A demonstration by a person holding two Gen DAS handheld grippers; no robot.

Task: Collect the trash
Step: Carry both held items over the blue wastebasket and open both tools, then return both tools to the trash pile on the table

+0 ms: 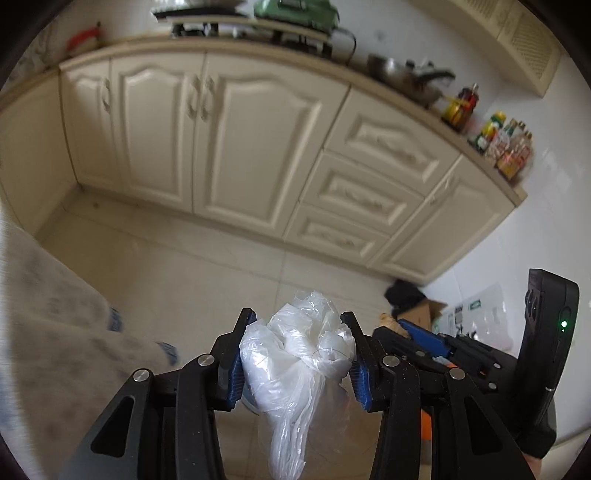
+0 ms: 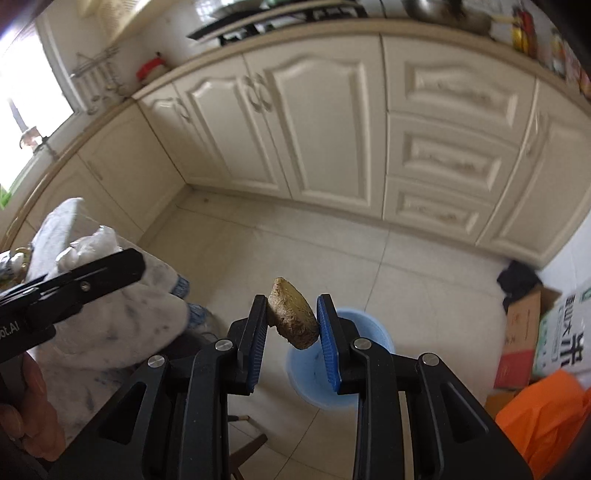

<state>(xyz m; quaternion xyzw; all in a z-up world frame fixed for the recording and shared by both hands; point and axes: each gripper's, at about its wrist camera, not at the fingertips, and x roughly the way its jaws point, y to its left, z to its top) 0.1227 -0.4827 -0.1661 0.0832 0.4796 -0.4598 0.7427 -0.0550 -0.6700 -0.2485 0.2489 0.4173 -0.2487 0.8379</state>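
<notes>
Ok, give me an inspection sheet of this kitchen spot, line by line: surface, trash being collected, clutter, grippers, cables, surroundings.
Surface: pale tiled floor, nothing spilled on it.
Job's things: crumpled plastic bag; brown food scrap; blue bin below the scrap.
Clutter: cardboard boxes, orange bag, black cloth in the corner.
Grippers: left gripper shut on the plastic bag; right gripper shut on the scrap.
Cables: nothing seen.
Surroundings: cream cabinets, stove, condiment bottles.
</notes>
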